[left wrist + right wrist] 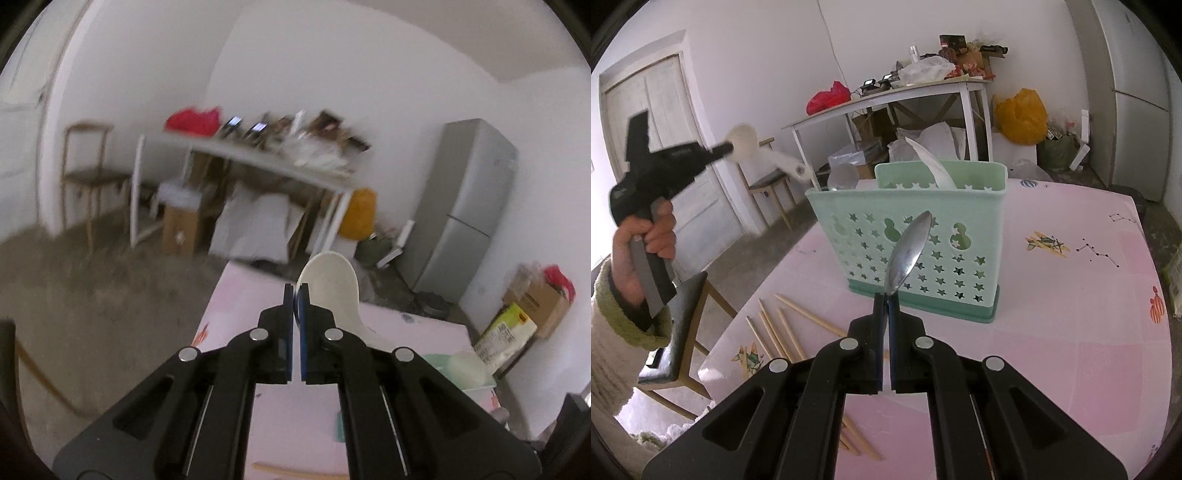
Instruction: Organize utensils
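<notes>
**Both tongs clamped on spoons**

Left wrist view: left tongs point(296, 291) pinched nearly together on a white spoon point(332, 284), bowl sticking up past the tips, handle running down to the right behind the right finger. Raised above the pink tabletop point(236, 317), tilted toward the room. Corner of the green caddy point(458, 365) low at right. Blurred background: cluttered side table point(266, 155), fridge point(476, 192), chair point(86, 173).

Right wrist view: right tongs point(887, 299) closed tight on a metal spoon point(910, 251), gripped just below the bowl, bowl pointing up and slightly right. Directly beyond it, the caddy point(960, 251) upright on the tabletop point(1071, 314), star cut-outs on its front. Inside the caddy, another white spoon point(932, 162) leaning in the back part, a clear rounded utensil point(844, 177) at the left. Chopsticks point(783, 328) scattered loose on the tabletop left of the tongs. Far left, left tongs point(728, 148) held high in a hand point(646, 240), off the tabletop, up and left of the caddy, gripping the white spoon point(757, 147), motion-blurred.
</notes>
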The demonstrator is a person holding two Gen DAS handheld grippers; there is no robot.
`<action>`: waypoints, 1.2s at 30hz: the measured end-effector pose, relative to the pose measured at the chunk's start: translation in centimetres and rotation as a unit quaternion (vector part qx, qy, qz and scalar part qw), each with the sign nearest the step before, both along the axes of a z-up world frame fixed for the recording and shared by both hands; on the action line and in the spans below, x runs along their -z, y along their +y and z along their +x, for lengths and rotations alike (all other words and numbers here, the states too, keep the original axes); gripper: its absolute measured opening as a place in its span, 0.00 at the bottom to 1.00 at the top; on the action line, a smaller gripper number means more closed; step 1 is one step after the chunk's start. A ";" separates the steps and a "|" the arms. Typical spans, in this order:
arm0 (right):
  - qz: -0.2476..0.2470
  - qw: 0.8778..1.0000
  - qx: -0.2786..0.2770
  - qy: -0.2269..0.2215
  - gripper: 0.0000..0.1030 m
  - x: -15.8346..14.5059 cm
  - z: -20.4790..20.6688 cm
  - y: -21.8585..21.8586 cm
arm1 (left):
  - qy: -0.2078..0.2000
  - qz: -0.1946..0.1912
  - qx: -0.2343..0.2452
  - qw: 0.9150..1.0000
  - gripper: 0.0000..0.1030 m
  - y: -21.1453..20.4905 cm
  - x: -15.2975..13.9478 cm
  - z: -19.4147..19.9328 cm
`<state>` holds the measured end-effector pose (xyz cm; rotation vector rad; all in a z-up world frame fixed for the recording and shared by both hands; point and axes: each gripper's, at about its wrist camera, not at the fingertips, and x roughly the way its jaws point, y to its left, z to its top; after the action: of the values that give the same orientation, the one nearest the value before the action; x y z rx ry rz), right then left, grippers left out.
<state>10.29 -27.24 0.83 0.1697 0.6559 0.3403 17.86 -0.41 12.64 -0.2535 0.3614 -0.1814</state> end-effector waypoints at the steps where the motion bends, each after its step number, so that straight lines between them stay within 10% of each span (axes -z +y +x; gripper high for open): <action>1: 0.000 1.000 0.000 0.000 0.02 0.0 -0.1 0.0 | -0.011 0.009 0.004 1.000 0.01 -0.7 -0.5 -0.3; 9: 0.000 1.000 0.006 -0.001 0.02 -0.1 -0.6 -0.7 | -0.090 0.113 0.009 0.989 0.01 -5.2 -2.7 -2.3; 18: 0.011 1.000 0.015 -0.018 0.02 -1.0 -1.4 -2.0 | -0.139 0.286 0.040 0.947 0.01 -12.6 -0.2 -2.8; 36: 0.021 0.986 0.053 -0.155 0.02 -9.5 -2.3 -5.1 | -0.037 0.051 0.145 0.987 0.26 -7.1 1.5 -0.3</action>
<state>8.03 -32.33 10.34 0.1854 0.3302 0.2708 17.53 -7.55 11.11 -0.0925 0.3309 -0.4562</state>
